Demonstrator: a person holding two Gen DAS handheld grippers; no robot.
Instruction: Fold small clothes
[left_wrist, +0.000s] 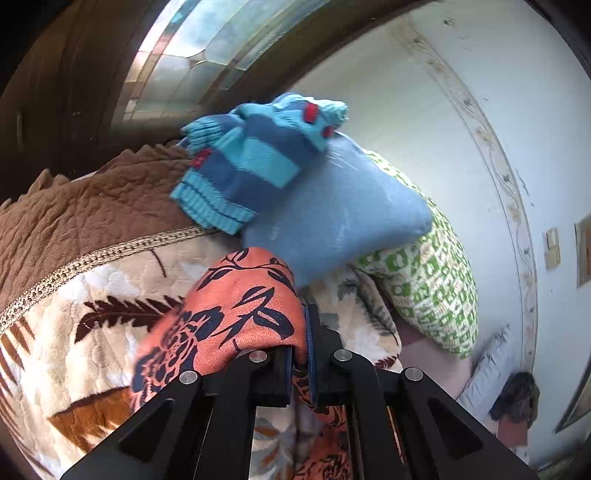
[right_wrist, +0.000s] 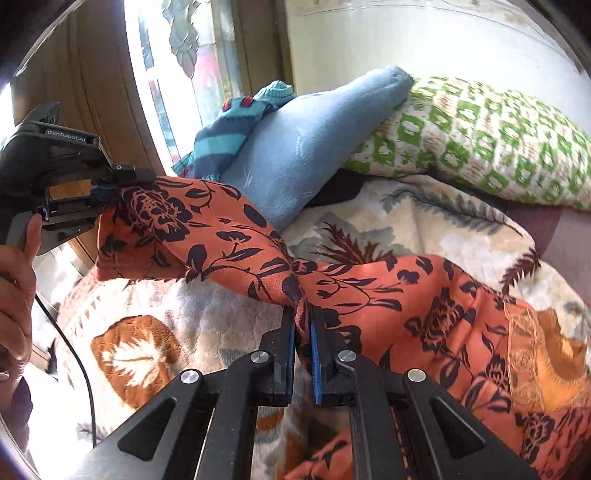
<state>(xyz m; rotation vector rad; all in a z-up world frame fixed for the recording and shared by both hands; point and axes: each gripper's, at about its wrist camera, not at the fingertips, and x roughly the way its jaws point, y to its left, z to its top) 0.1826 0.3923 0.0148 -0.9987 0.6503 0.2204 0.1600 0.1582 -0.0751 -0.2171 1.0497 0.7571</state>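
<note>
While my left gripper (right_wrist: 110, 192) and right gripper (right_wrist: 303, 332) each pinched the orange cloth (right_wrist: 229, 236) above the blanket (right_wrist: 155, 325), its middle twisted, so I judged pulling could tighten that twist and spoil the fold

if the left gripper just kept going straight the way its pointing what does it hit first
Most likely the blue pillow, which lies dead ahead of the left gripper beyond the orange floral cloth it is clamping. Depth is unclear.
</note>
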